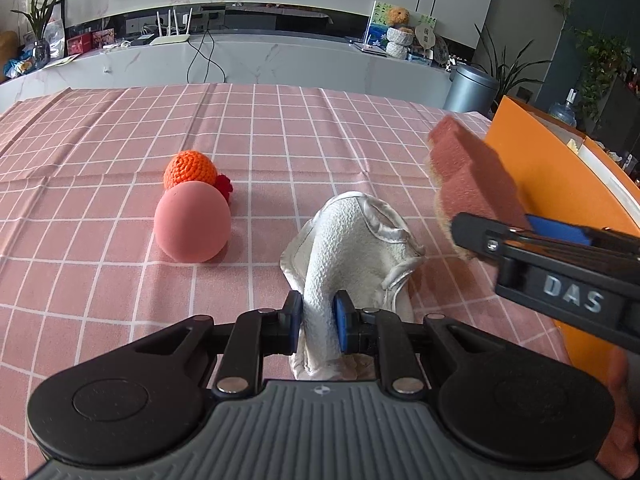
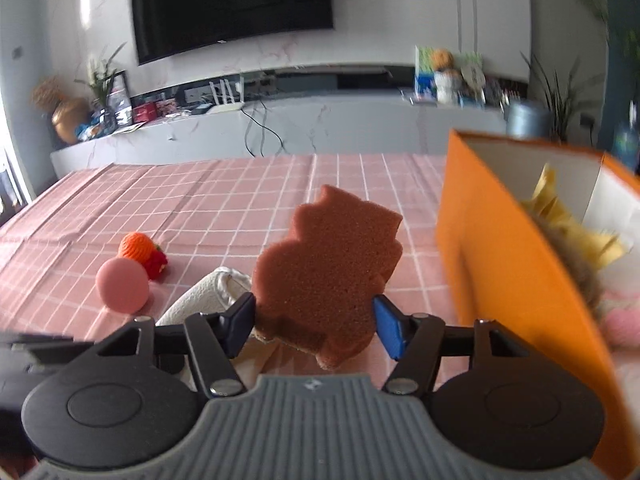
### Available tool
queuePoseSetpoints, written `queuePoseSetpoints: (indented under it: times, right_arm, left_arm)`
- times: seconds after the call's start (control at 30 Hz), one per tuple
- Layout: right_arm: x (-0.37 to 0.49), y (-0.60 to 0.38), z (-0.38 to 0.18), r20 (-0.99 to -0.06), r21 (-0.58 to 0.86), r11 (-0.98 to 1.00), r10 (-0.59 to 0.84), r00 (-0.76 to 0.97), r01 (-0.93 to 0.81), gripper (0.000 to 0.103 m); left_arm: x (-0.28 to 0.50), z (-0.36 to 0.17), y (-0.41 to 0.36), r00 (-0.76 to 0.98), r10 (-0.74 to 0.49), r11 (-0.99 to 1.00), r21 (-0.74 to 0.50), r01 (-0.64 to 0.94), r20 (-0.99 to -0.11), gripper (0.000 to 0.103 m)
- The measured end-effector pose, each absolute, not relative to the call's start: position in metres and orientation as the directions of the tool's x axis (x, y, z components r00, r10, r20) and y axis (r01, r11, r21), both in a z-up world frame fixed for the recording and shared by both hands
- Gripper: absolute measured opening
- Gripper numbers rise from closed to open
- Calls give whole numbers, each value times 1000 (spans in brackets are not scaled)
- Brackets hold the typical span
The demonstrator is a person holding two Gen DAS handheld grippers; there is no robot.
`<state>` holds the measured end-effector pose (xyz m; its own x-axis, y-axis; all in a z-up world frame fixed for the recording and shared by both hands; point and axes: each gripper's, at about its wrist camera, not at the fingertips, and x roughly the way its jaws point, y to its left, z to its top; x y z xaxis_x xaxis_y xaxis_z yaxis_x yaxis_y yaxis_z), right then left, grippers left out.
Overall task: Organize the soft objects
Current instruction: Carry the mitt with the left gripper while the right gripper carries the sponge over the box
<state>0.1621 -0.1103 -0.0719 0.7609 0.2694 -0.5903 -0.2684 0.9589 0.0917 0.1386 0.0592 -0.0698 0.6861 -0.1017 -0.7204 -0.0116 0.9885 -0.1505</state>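
The right gripper fingers grip the brown sponge; carry it right, over the orange box (already part-filled). The left gripper fingers pinch the white cloth.

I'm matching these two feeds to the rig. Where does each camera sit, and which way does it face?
Left wrist: on the left gripper, looking along its fingers down the table at the white cloth it pinches; the right gripper crosses at right.
Right wrist: on the right gripper, facing the sponge between its jaws, beside the orange box.
Shared: cloth, sponge, pink ball, crocheted toy, box.
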Motion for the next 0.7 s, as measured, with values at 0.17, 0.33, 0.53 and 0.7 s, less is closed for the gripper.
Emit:
queuePoseSetpoints:
  times: [0.17,0.33,0.53,0.7]
  right_arm:
    - [134,-119,-55,-546,22,952,268,794,-306,63]
    - [107,-134,-42,-512,-9,949,266,816,-315,63]
    - [79,-152,-24,-468,-47,951,248,848,-304,63]
    - [60,-168,-11,-430,-66,954,236,871,-292,63]
  left_arm:
    - [127,-59,61,700,-100,989,-150,-11,-708,19]
    - [116,-40,57,731,-104,989,-150,2,-674,19]
    - [102,-14,46,768,-138,986,-159,48,-626,19]
    - [92,5,33,790,-175,982,-168,92,-588,19]
